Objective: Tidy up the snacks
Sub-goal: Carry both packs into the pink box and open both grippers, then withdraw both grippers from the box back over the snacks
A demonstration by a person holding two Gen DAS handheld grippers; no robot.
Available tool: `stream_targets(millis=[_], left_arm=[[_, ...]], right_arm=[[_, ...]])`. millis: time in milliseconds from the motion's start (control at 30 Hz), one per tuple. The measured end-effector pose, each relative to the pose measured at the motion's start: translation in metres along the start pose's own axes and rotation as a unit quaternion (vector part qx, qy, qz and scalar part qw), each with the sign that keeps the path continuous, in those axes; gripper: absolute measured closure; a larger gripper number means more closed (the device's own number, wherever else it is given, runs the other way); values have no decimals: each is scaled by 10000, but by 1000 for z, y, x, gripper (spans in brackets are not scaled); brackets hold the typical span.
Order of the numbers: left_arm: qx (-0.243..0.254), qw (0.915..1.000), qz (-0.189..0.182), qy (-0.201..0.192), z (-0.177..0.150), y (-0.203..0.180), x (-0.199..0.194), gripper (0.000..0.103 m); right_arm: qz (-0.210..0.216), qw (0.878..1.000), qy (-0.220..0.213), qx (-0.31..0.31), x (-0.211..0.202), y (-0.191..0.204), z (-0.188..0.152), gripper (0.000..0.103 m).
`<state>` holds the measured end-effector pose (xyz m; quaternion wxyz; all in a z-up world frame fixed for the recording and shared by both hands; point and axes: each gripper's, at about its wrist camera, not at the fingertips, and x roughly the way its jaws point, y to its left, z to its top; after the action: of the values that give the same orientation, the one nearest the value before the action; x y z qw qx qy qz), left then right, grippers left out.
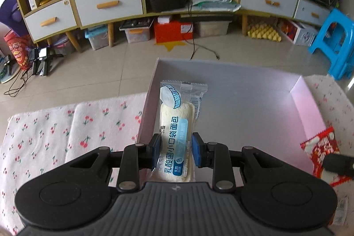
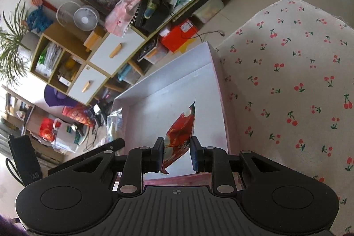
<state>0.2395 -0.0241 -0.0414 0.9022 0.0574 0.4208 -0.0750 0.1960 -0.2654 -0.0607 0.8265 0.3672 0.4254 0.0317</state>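
Note:
My left gripper (image 1: 176, 153) is shut on a white and blue bread packet (image 1: 177, 123), which stands upright over the near left part of the open pale box (image 1: 243, 90). In the right wrist view my right gripper (image 2: 176, 153) is shut on a red snack packet (image 2: 180, 133), held over the same box (image 2: 168, 85) near its front wall. That red packet (image 1: 320, 149) and a dark part of the right gripper show at the right edge of the left wrist view. The bread packet (image 2: 115, 123) appears as a shiny wrapper at the box's left rim.
The box rests on a cherry-print cloth (image 1: 66, 129) that spreads wide to its right (image 2: 298, 81). Beyond the table lie a tiled floor, a long cabinet with drawers (image 1: 108, 6), storage bins and a blue stool (image 1: 336, 45).

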Motion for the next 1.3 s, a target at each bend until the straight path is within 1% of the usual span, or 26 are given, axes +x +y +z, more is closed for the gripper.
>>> stream_targets(millis=[67, 167, 267, 400, 533, 700, 800, 867, 933, 967, 1000, 1033, 1100, 1167, 1233, 1300], left_arm=[[7, 9998, 119, 126, -4, 0, -2, 77], [-66, 9996, 213, 195, -4, 2, -5, 77], [-240, 9987, 285, 335, -7, 5, -7, 77], [-531, 9956, 423, 652, -15, 12, -6, 78], [-590, 9948, 504, 661, -20, 13, -11, 78], [-721, 9918, 667, 816, -19, 12, -14, 78], [-662, 9914, 731, 866, -19, 10, -15, 78], [-630, 9916, 681, 903, -18, 9, -12, 75], [-689, 9923, 568, 856, -19, 12, -12, 68], [-711, 9931, 517, 781, -18, 13, -13, 66], [-704, 9938, 474, 718, -19, 12, -14, 61], [-686, 9946, 430, 655, -18, 11, -16, 52], [-616, 9958, 484, 484, -18, 7, -22, 39], [-504, 9971, 445, 344, -18, 3, -30, 37], [-436, 9976, 450, 299, -16, -1, -34, 31], [-402, 9981, 400, 242, -17, -2, -40, 28]], right_arm=[[-8, 10000, 52, -83, 2, 3, -2, 79], [-26, 9998, 116, -171, 4, 6, -4, 79], [-81, 9996, 134, -223, 4, 7, -5, 79], [-176, 9992, 157, -328, 5, 6, -5, 79], [-182, 9991, 166, -335, 5, 6, -5, 79], [-179, 9987, 163, -443, 5, 10, -6, 77], [-147, 9986, 167, -472, 4, 12, -7, 76], [-122, 9985, 176, -507, 3, 14, -7, 75], [-103, 9985, 206, -487, 3, 15, -7, 73], [-86, 9987, 213, -463, 2, 16, -7, 65], [-65, 9988, 210, -440, 1, 15, -6, 59], [-54, 9988, 201, -435, -1, 16, -6, 57], [-46, 9988, 193, -442, -3, 17, -7, 53], [-39, 9987, 212, -455, -6, 18, -6, 53], [-43, 9985, 217, -493, -10, 21, -6, 52], [-6, 9983, 192, -545, -16, 25, -7, 45]])
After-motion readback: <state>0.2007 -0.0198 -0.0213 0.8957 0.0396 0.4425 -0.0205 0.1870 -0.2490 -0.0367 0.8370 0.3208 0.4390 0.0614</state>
